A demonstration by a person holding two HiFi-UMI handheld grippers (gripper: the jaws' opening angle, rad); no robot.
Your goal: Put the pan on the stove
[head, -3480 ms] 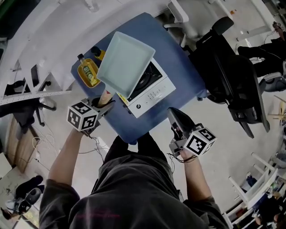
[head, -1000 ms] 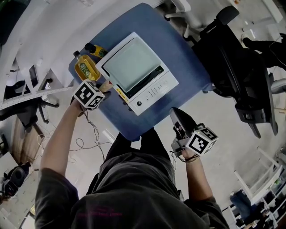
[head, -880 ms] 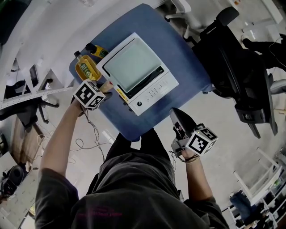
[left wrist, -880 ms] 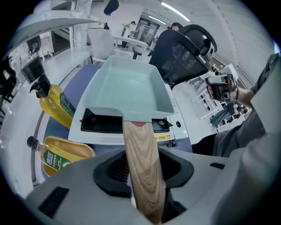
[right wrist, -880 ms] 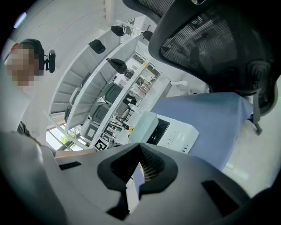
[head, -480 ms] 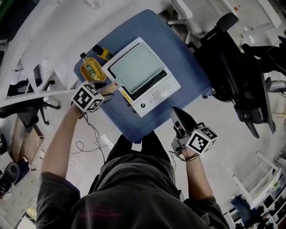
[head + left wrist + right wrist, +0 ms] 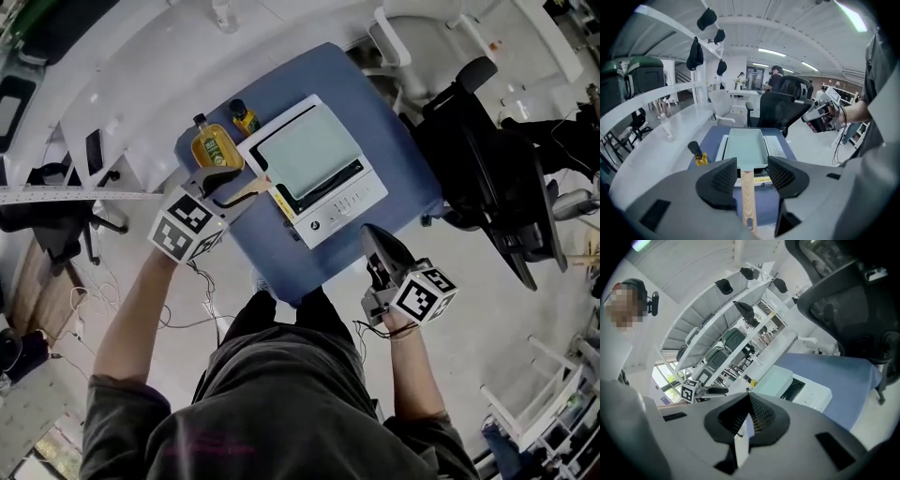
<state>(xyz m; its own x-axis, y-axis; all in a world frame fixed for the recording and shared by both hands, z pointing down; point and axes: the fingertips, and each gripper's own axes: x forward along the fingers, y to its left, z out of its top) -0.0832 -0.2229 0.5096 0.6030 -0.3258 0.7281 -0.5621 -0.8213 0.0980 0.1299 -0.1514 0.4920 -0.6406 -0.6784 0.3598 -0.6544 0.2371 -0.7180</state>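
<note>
The pale green rectangular pan [image 7: 309, 150] lies flat on the white stove [image 7: 342, 202], and its wooden handle [image 7: 248, 192] sticks out toward me. My left gripper [image 7: 236, 187] hovers over the handle's end. In the left gripper view that gripper [image 7: 752, 164] is open: the handle [image 7: 747, 197] runs below the gap and touches neither pad. Its jaws have just been closing a little. My right gripper [image 7: 368, 234] hangs off the table's near right edge, away from the stove. Its jaws [image 7: 749, 397] are shut with nothing held. The right gripper view shows the pan [image 7: 776, 380] from the side.
A yellow oil bottle [image 7: 214, 150] and a smaller dark-capped bottle [image 7: 246, 117] stand left of the stove on the blue table [image 7: 281, 253]. A black office chair [image 7: 478, 159] is at the right. A white counter [image 7: 141, 66] runs behind the table.
The pan, earlier held tilted above the stove, now lies flat on it. My left gripper has let go of the handle, lifted and drawn back. The right gripper has barely shifted.
</note>
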